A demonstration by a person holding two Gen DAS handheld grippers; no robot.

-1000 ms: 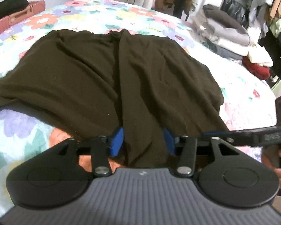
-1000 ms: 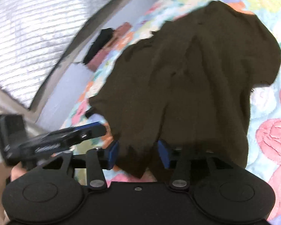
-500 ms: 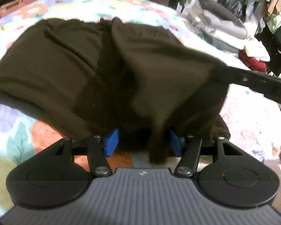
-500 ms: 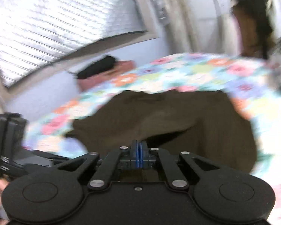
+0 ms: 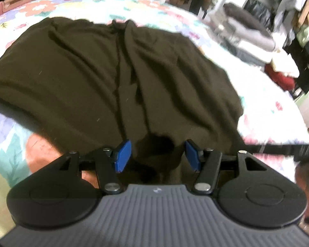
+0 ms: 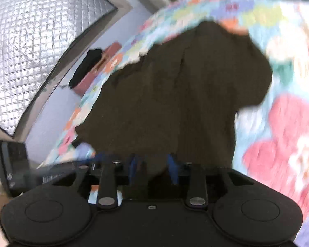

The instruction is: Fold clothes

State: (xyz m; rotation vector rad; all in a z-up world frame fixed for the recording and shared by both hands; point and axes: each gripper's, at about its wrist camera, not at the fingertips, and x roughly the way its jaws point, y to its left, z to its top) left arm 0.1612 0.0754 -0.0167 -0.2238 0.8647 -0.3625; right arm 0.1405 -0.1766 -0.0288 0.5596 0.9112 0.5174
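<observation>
- Holding my left gripper low over the near edge of the bed, I see its blue pads standing apart, with the hem of the dark brown garment bunched loosely in the gap and neither pad pressing on it.
- My right gripper is opening its jaws; the view is blurred, but its blue pads sit apart with the same brown cloth lying between and under them.
- From the left wrist view the garment spreads flat across the middle of the floral bedspread, a long crease running down its centre toward my gripper.
- My other gripper's dark body shows at the right edge of that view.
- A pink suitcase sits by the bed's far left corner.
- Clothes are piled beyond the far right edge.
</observation>
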